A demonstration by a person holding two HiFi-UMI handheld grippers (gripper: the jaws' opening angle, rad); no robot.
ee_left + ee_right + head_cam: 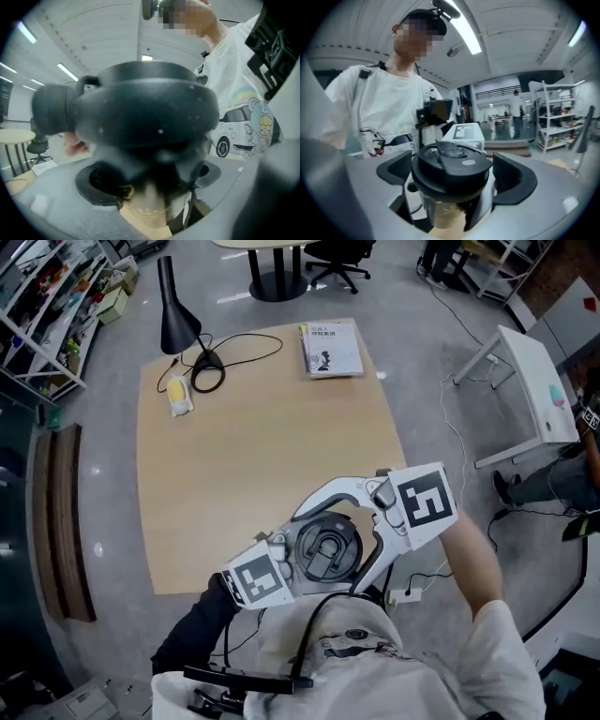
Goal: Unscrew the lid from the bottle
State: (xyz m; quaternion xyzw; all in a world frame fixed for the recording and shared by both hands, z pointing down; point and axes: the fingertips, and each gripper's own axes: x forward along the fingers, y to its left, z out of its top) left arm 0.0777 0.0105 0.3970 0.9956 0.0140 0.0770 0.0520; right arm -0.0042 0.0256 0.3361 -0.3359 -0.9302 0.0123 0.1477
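A clear bottle (443, 213) with a black lid (323, 554) hangs in the air close to the person's chest, over the near edge of the tan table (244, 456). My left gripper (150, 187) is shut on the bottle's body below the lid, with its pads (101, 183) pressed to both sides. Its marker cube (258, 577) shows at the lower left of the lid. My right gripper (457, 176) comes in from the other side. Its jaws stand open around the lid, with a gap between each pad (513, 180) and the lid's rim. The lid sits on the bottle.
On the table's far side stand a black desk lamp (178, 320) with its cable, a yellow object (178, 395) and a book (330, 350). A white side table (534, 381) stands to the right and shelves (47, 296) to the left. Cables trail on the floor.
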